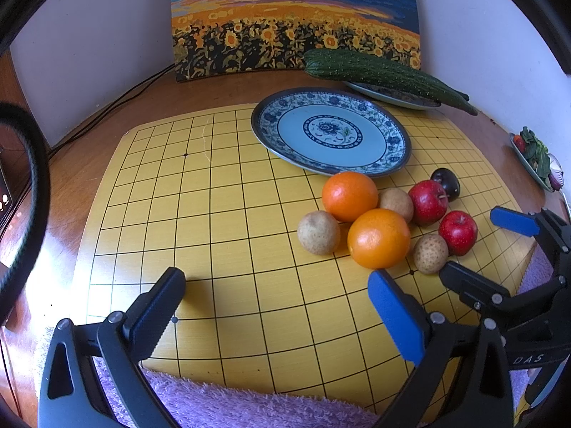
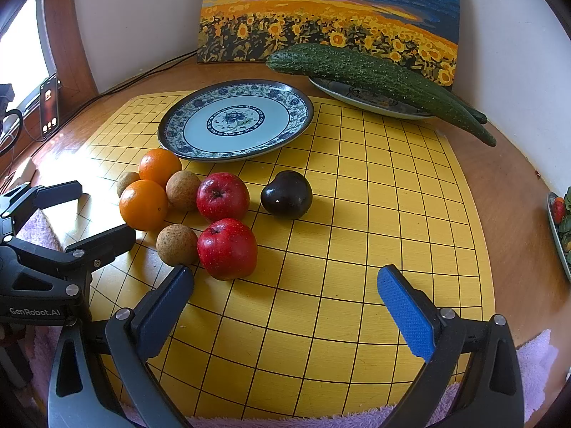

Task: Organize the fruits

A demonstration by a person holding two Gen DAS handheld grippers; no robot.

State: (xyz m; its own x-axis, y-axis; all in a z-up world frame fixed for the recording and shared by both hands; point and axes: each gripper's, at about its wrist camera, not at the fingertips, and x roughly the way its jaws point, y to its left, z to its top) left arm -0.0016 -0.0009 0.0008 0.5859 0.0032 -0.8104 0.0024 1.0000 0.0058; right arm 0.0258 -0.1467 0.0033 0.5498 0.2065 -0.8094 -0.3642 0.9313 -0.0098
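right tool (image 2: pixel 285 306) spread, empty | nearest apple (image 2: pixel 227 248) just ahead-left

A home is showing here. A sunflower painting (image 2: pixel 328 18) is leaning on the wall behind a wooden table (image 2: pixel 514 192), a phone (image 2: pixel 49 107) standing by the window.

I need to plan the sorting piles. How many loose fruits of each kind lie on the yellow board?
Oranges: 2
Red apples: 2
Brown round fruits: 3
Dark plum: 1
Total: 8
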